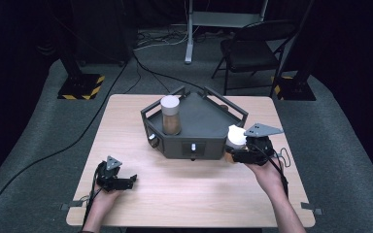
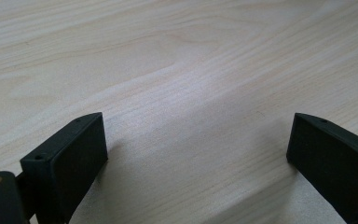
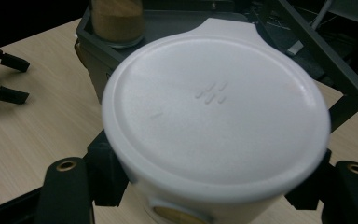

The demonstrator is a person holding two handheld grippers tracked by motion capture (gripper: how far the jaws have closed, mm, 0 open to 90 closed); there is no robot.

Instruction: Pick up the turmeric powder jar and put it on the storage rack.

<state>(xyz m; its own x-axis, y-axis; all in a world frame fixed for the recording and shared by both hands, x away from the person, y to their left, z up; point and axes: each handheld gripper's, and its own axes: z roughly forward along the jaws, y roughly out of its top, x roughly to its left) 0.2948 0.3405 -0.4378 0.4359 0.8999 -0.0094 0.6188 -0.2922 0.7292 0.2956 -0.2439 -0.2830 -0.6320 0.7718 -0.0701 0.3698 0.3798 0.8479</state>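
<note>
A jar with a white lid (image 1: 236, 136) and brown contents is held off the table at the right front corner of the dark grey tray (image 1: 199, 119). My right gripper (image 1: 237, 154) is shut on the jar below its lid. In the right gripper view the white lid (image 3: 214, 109) spreads wide, with my black jaws pressed against the jar's sides. A second white-lidded jar (image 1: 170, 115) of brown powder stands upright in the tray's left part; its brown body (image 3: 117, 21) shows at the top of that view. My left gripper (image 1: 126, 182) rests low over the wooden table (image 2: 177, 70), open, nothing between its jaws.
The tray has raised rails and a front panel with a small white mark (image 1: 193, 146). A folding chair (image 1: 252, 48) and stand bases sit on the floor behind the table. Bare wood lies between the two hands at the table's front.
</note>
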